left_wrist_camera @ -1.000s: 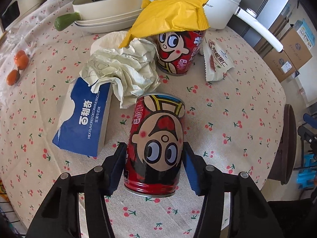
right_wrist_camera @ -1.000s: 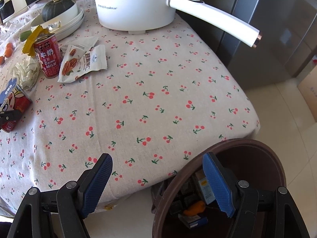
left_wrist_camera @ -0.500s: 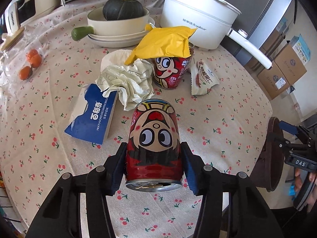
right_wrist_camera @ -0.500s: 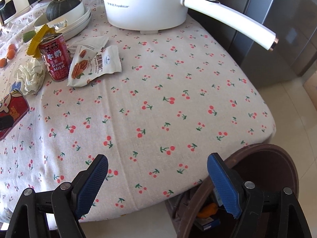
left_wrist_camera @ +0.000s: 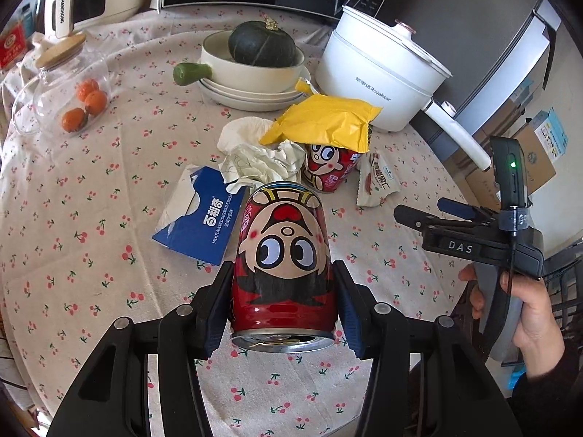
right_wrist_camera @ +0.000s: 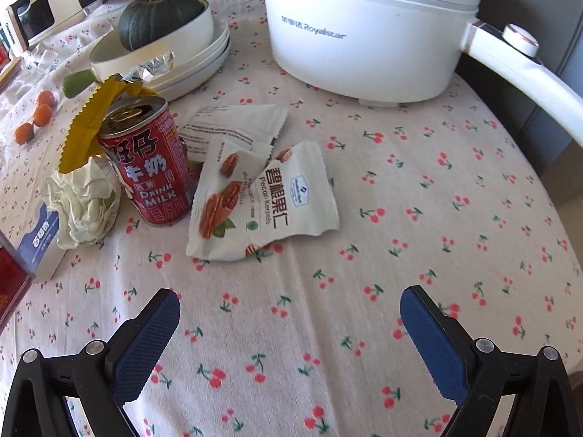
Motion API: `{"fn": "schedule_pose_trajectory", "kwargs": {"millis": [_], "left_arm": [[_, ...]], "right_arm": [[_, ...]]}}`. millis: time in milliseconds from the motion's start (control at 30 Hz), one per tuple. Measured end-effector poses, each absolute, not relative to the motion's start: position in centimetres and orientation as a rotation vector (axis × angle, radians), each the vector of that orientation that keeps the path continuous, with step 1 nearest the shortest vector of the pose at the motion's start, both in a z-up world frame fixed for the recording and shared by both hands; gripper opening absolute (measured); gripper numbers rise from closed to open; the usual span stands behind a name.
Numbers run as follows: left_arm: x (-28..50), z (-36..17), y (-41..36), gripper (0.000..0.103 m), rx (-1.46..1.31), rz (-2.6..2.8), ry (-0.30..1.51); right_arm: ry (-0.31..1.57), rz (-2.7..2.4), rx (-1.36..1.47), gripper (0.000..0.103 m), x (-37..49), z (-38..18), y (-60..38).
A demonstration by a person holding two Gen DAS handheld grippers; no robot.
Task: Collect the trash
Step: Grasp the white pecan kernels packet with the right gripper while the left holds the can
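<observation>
So from the left wrist camera: the left gripper (left_wrist_camera: 282, 302) is clamped on a red drink can with a cartoon face (left_wrist_camera: 282, 262), blue pads squeezing it on both sides. The can is lifted off the cherry-print cloth on the counter (left_wrist_camera: 91, 247) and tipped so its open top faces back at the camera, I'd guess so it can be carried off to wherever the trash goes. Behind it, toward the middle of the counter, the rest of the litter sits bunched together: a blue cardboard biscuit box (left_wrist_camera: 204, 224), a crumpled ball of pale paper (left_wrist_camera: 262, 162), a second red can (left_wrist_camera: 329, 171) with a yellow foil snack bag (left_wrist_camera: 324, 123) draped over its top, and a white nut wrapper (left_wrist_camera: 375, 185) just beside that can. Over at the right edge a hand (left_wrist_camera: 524, 313) holds the right gripper.

Right wrist camera: the right gripper (right_wrist_camera: 289, 331) has its jaws opening wide with nothing between them, just bare cloth. It's aimed at the white pecan-kernel packets (right_wrist_camera: 262, 196), which lie flat just beside the standing can marked "drink milk" (right_wrist_camera: 149, 167). Flat, thin wrappers like that probably need a wide, low approach, which would explain the spread. The big white electric pot (right_wrist_camera: 364, 29) and the dark green squash in its cream bowl (right_wrist_camera: 160, 14) sit at the far edge and aren't trash, so I'd expect them to be left alone.
</observation>
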State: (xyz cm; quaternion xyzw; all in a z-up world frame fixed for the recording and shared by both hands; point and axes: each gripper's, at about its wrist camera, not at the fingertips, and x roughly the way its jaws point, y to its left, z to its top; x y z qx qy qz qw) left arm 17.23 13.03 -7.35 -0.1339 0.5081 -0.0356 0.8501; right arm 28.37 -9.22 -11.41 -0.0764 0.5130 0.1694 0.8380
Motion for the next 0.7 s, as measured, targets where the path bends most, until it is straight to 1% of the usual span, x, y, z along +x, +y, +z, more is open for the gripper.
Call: {"fn": "schedule_pose_trajectory", "kwargs": {"millis": [167, 567, 700], "left_arm": [[17.4, -7.5, 14.6, 0.055, -0.315, -0.062, 1.08], [17.8, -8.2, 16.1, 0.055, -0.353, -0.046, 1.093], [17.9, -8.4, 16.0, 0.055, -0.352, -0.047, 1.098]], "right_arm": [[1.047, 0.392, -0.206, 0.102, 29.8, -12.5, -7.4], [1.063, 0.42, -0.152, 0.102, 33.0, -15.7, -6.2], [1.035, 0.419, -0.151, 0.102, 33.1, -15.6, -6.3]]}}
